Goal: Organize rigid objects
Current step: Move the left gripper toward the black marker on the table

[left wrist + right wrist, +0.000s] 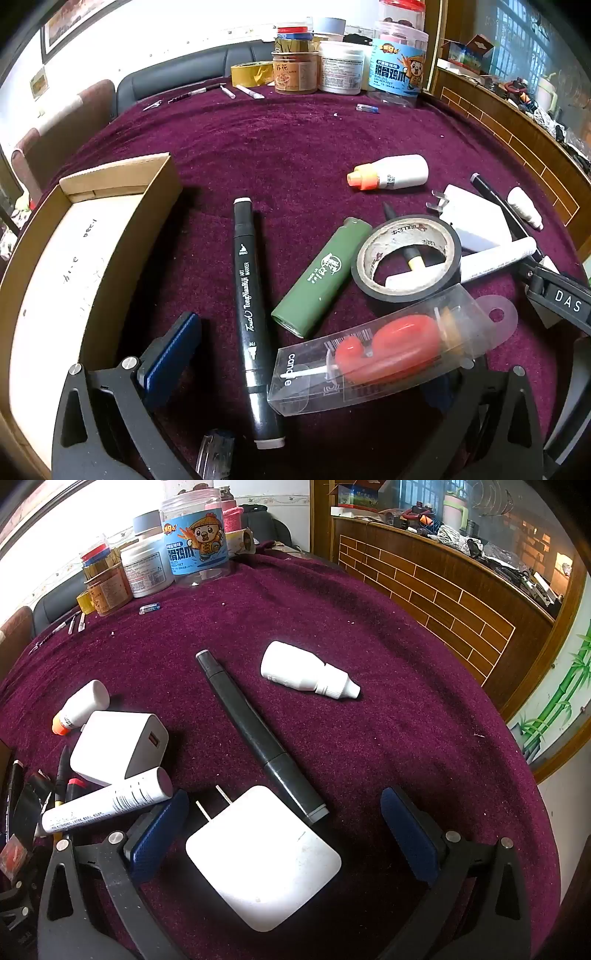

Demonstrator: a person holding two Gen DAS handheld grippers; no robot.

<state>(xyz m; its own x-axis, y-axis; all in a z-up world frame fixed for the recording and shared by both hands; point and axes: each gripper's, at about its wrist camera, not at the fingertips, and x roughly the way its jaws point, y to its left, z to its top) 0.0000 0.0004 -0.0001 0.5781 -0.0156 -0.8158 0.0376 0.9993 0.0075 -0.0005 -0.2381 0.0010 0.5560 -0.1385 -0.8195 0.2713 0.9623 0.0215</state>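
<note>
An open cardboard box (92, 229) sits at the left on the maroon cloth. Beside it lie a black art marker (249, 314), a green lighter (321, 280), a black tape roll (408, 258) and a clear candle package (380, 354) with a red piece inside. My left gripper (306, 373) is open above the marker's lower end and the package, which hides its right finger. My right gripper (284, 834) is open around a white pronged charger (262, 856), pads apart from it. Further out lie a black pen (258, 734), a white dropper bottle (306, 675), a second charger (118, 746), a white tube (107, 801) and an orange-capped bottle (81, 705).
Several jars (336, 70) and a yellow tape roll (251, 74) stand at the table's far edge, with thin pens (207, 90) beside them. A wood-panelled counter (443, 590) runs along the right. Chairs (62, 122) stand beyond the box.
</note>
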